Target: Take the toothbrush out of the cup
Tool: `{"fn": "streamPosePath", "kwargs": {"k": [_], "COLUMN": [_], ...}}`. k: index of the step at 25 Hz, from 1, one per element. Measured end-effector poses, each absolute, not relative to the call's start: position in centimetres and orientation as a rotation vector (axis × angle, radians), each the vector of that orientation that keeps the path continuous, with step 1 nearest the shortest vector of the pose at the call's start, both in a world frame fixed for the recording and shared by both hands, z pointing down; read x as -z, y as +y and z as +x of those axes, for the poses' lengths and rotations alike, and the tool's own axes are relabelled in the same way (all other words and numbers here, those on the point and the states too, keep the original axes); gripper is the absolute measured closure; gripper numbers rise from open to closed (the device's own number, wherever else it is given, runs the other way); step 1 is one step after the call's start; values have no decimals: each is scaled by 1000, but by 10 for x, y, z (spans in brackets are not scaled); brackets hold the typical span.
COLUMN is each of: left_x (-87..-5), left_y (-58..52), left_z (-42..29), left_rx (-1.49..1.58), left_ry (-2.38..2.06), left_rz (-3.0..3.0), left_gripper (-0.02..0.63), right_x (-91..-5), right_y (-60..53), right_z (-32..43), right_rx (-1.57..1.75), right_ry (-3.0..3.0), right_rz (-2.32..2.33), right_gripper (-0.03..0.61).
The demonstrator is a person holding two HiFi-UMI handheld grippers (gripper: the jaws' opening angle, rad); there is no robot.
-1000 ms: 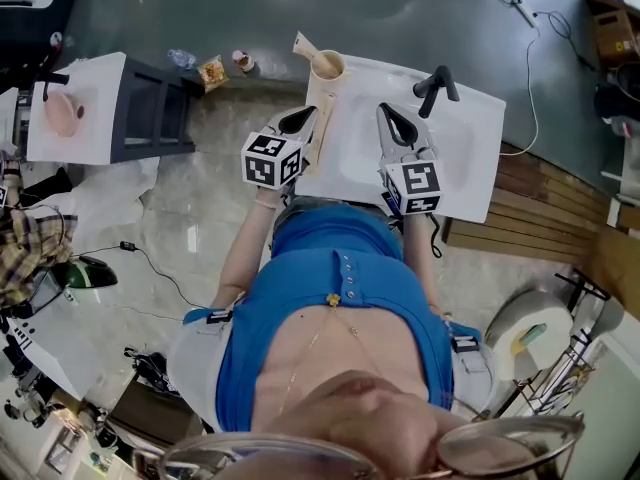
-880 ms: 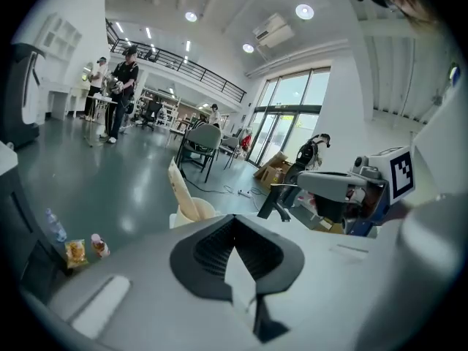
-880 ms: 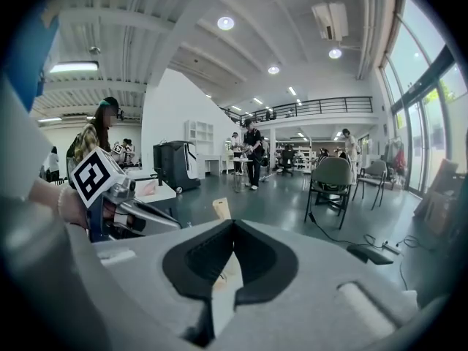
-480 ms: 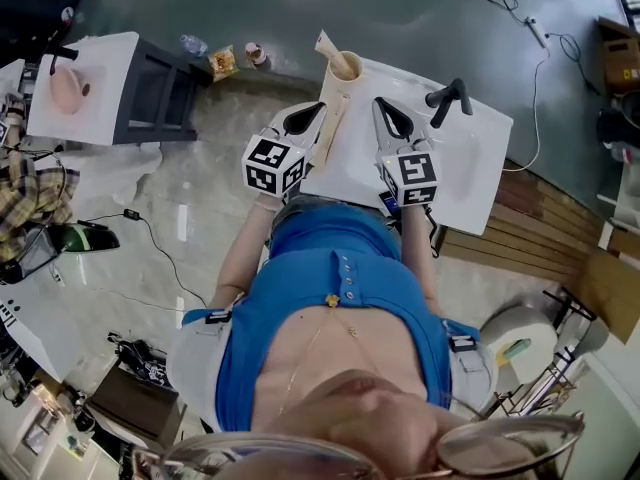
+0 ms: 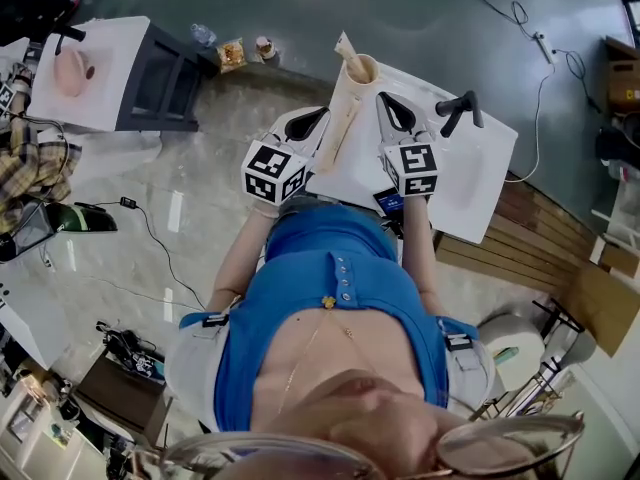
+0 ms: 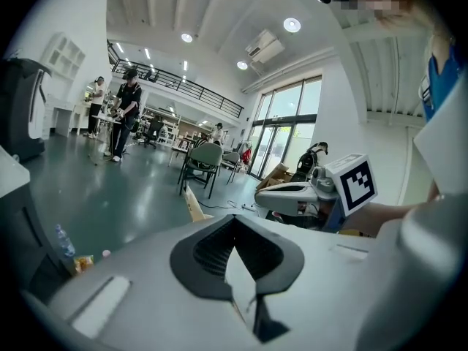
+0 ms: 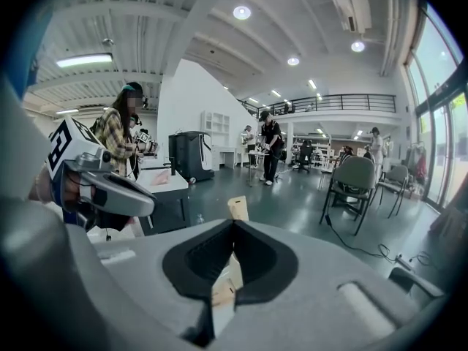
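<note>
The toothbrush (image 5: 344,44) sits in the wooden cup (image 5: 345,108), its pale end poking above the rim. The cup stands upright at the far left corner of the white desk (image 5: 470,183), with a black tap (image 5: 458,108) off to its right. The left hand-held gripper (image 5: 320,114) is just left of the cup, its jaws closed on nothing. The right hand-held gripper (image 5: 382,99) is just right of it, jaws likewise together and empty.
</note>
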State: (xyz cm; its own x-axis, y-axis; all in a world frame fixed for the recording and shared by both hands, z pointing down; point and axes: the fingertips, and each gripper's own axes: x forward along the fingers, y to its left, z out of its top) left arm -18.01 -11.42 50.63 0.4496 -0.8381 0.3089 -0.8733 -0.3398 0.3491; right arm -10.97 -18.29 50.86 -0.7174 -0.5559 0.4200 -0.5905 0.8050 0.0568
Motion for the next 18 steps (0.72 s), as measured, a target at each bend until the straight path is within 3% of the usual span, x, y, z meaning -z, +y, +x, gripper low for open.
{"fn": "streamPosePath", "kwargs": {"k": [18], "left_x": [-508], "left_y": [-87], "left_z": [-227], "left_rx": [-94], "left_ry": [-1442], "left_rz": [2216], "left_gripper": [612], "right_x": [-551], "right_y": [-201], "right_z": [-162], "right_rx": [-78], "right_ry": [-2460], "right_rz": [789], "right_gripper": [575]}}
